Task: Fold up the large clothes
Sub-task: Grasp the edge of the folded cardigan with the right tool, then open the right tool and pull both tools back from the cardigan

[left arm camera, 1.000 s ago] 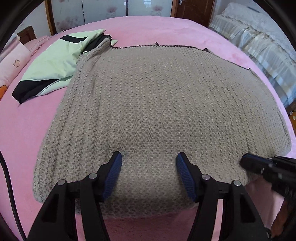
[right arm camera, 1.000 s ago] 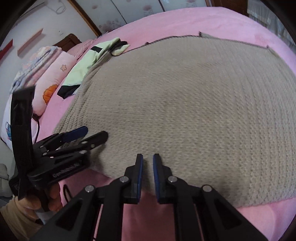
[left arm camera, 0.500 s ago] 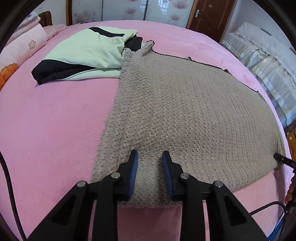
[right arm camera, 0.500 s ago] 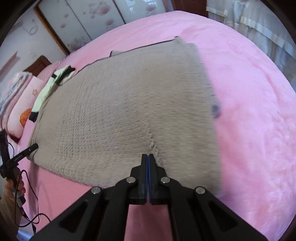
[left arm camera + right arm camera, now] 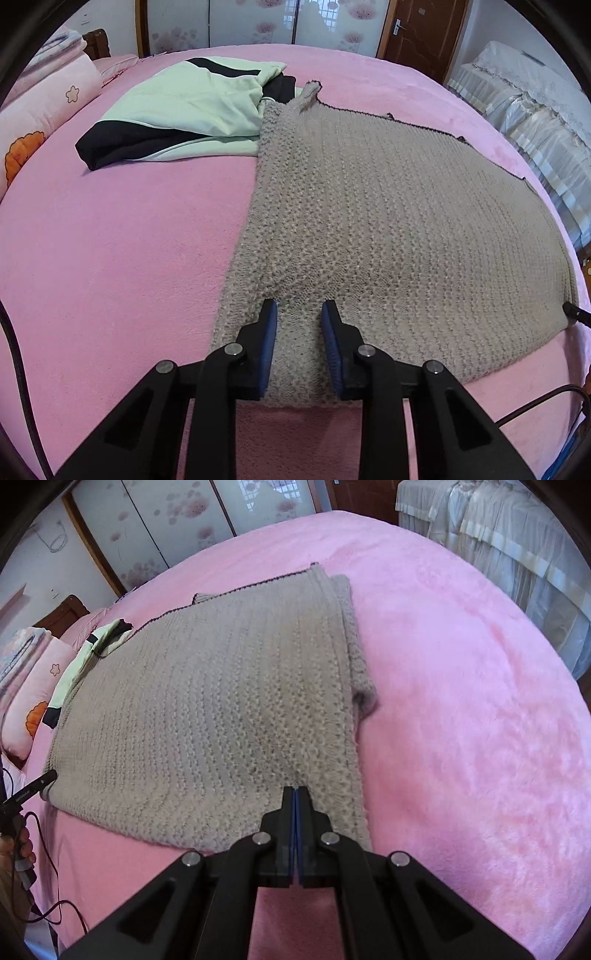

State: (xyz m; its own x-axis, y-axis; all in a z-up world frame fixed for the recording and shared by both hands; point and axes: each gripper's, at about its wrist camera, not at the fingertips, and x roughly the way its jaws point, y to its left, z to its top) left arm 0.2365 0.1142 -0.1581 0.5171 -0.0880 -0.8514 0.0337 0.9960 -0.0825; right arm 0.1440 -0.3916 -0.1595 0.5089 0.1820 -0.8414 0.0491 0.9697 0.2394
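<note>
The left gripper has its jaws part-way apart, straddling the near hem of the grey knit sweater close to that garment's left corner; a strip of knit lies between the blue pads, though whether they press it cannot be told. Ahead of this gripper the sweater spreads flat over the pink bed cover, its dark-trimmed far edge running off to the right. Beyond the sweater's far left corner, touching it, lies a pale green and black garment, and further left a pink pillow with a flower print. At the far right edge of this view the tip of the other gripper shows at the sweater's near right corner.

The right gripper has its jaws pressed together on the sweater's near hem, by the right corner, where the knit puckers into a small ridge. Just right of it a folded-under layer of knit sticks out along the sweater's side. The pink cover stretches bare to the right. Far left, the left gripper's tip sits at the opposite corner.
</note>
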